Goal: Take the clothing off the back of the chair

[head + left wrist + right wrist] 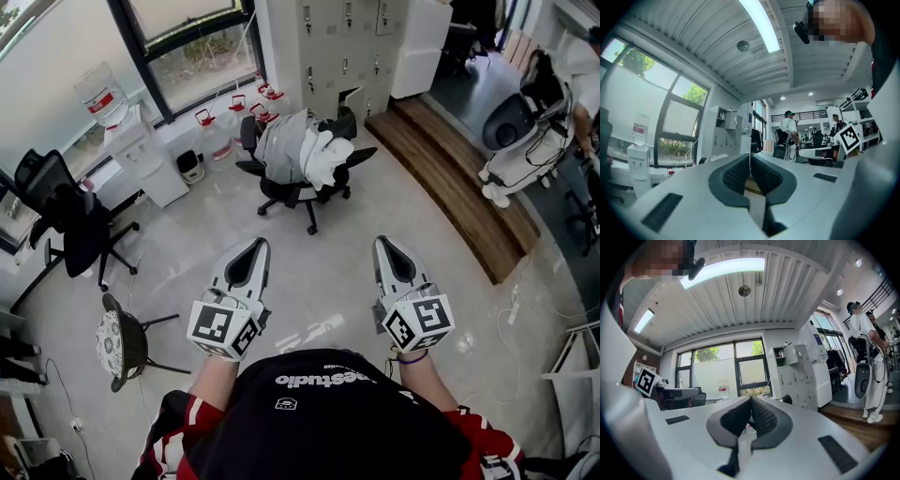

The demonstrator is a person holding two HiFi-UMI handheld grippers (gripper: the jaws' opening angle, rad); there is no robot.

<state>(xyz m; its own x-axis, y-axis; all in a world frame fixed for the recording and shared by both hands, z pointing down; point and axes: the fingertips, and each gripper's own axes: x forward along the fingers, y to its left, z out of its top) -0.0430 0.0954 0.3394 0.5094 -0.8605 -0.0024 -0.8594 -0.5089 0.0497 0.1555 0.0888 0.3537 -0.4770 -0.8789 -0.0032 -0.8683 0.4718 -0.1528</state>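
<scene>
A black office chair [302, 195] stands near the lockers in the head view, several steps ahead of me. Grey and white clothing [302, 150] is draped over its back and seat. My left gripper [259, 244] and right gripper [381, 242] are held side by side in front of my body, pointing toward the chair and well short of it. Both are shut with nothing between the pads. In the left gripper view the left gripper's [750, 157] dark pads meet; in the right gripper view the right gripper's [751, 401] pads also meet.
A second black office chair [70, 220] and a round stool [120, 343] stand at the left. A water dispenser [127, 131] and red-capped jugs [234, 117] line the window wall. Lockers [347, 47] are behind the chair, a wooden step [450, 178] and a person in white [530, 141] at right.
</scene>
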